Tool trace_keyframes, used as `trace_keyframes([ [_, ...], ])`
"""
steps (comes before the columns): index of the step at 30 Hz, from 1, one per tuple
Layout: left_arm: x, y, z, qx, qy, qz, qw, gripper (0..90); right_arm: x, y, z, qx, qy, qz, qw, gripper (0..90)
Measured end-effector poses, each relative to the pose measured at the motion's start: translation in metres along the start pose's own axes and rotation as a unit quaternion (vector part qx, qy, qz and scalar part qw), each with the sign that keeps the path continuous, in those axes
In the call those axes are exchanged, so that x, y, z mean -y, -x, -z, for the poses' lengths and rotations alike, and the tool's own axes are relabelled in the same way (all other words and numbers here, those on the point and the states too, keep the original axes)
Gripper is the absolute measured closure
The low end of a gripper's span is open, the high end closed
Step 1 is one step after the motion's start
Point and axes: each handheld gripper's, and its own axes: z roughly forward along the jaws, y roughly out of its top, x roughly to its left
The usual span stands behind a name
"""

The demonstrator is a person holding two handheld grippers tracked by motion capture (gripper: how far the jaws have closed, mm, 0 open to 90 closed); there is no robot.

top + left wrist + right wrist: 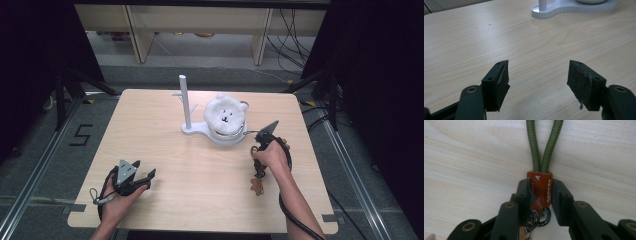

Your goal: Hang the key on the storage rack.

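High view: right gripper (540, 192) pinches keychain tab (540, 188); white stand (210, 131) with plush bear (226, 116) just beyond. Left gripper (537, 80) jaws spread, well apart.

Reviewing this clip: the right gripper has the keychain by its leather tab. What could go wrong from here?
The right gripper is shut on the brown leather tab alone, so the keychain could slip or twist out. The green cord loop and metal rings hang free and might snag. The left gripper is open, giving no support.
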Motion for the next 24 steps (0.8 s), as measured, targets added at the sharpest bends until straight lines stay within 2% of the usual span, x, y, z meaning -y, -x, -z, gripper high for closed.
trace_keyframes([
  [3, 0.0001, 0.0001, 0.0000, 0.000, 0.000, 0.001, 1.0000, 33.0, 0.0006, 0.0009, 0.0028, -0.003, 0.000, 0.005, 1.0000, 74.6],
  [4, 0.0000, 0.0000, 0.0001, 0.000, 0.000, 0.000, 1.0000, 33.0, 0.0016, 0.0039, 0.0033, -0.008, 0.017, 0.023, 0.9996, 76.5],
  [5, 0.0000, 0.0000, -0.0001, 0.000, 0.000, 0.000, 1.0000, 33.0, 0.0025, 0.0022, 0.0052, -0.013, 0.009, 0.009, 0.9998, 77.4],
  [6, 0.0000, 0.0000, -0.0001, 0.000, 0.000, 0.000, 1.0000, 33.0, 0.0034, 0.0036, 0.0064, -0.017, 0.010, 0.021, 0.9996, 78.3],
  [7, 0.0000, 0.0001, 0.0000, -0.001, -0.001, -0.002, 1.0000, 33.0, 0.0038, 0.0016, 0.0060, -0.023, 0.020, 0.006, 0.9995, 79.3],
  [8, 0.0000, 0.0002, 0.0000, 0.000, -0.001, -0.003, 1.0000, 33.0, 0.0038, 0.0016, 0.0067, -0.016, 0.025, 0.010, 0.9995, 79.5],
  [10, 0.0000, 0.0002, 0.0001, 0.000, 0.000, -0.003, 1.0000, 33.0, 0.0044, 0.0002, 0.0066, -0.014, 0.024, 0.001, 0.9996, 79.5],
  [11, 0.0001, 0.0003, 0.0001, 0.000, 0.000, -0.002, 1.0000, 33.0, 0.0025, 0.0049, 0.0068, -0.018, 0.019, 0.026, 0.9993, 79.3],
  [13, 0.0000, 0.0002, 0.0001, -0.001, 0.000, -0.001, 1.0000, 33.0, 0.0021, 0.0054, 0.0045, -0.015, 0.033, 0.028, 0.9990, 78.7],
  [15, 0.0000, 0.0001, -0.0001, 0.000, -0.001, -0.001, 1.0000, 33.0, 0.0008, 0.0057, 0.0060, -0.019, 0.020, 0.026, 0.9993, 77.5],
  [16, 0.0000, 0.0001, -0.0001, 0.000, -0.001, -0.002, 1.0000, 33.0, 0.0011, 0.0039, 0.0073, -0.020, 0.008, 0.010, 0.9997, 76.3],
  [17, 0.0000, 0.0001, -0.0001, 0.000, -0.001, -0.002, 1.0000, 33.0, 0.0011, 0.0039, 0.0073, -0.020, 0.008, 0.010, 0.9997, 76.3],
  [18, 0.0000, 0.0001, 0.0000, 0.000, -0.001, -0.002, 1.0000, 33.0, 0.0020, 0.0038, 0.0038, -0.011, 0.024, 0.010, 0.9996, 74.9],
  [19, 0.0000, 0.0001, 0.0000, 0.000, -0.001, -0.002, 1.0000, 33.0, 0.0010, 0.0045, 0.0039, -0.014, 0.006, 0.012, 0.9998, 73.4],
  [22, 0.0000, 0.0000, 0.0000, 0.000, 0.000, -0.001, 1.0000, 33.0, 0.0008, 0.0043, -0.0001, -0.018, 0.004, 0.011, 0.9998, 72.3],
  [24, 0.0000, 0.0000, 0.0000, 0.000, -0.001, -0.002, 1.0000, 33.0, 0.0009, 0.0031, 0.0000, -0.013, 0.004, 0.015, 0.9998, 71.5],
])
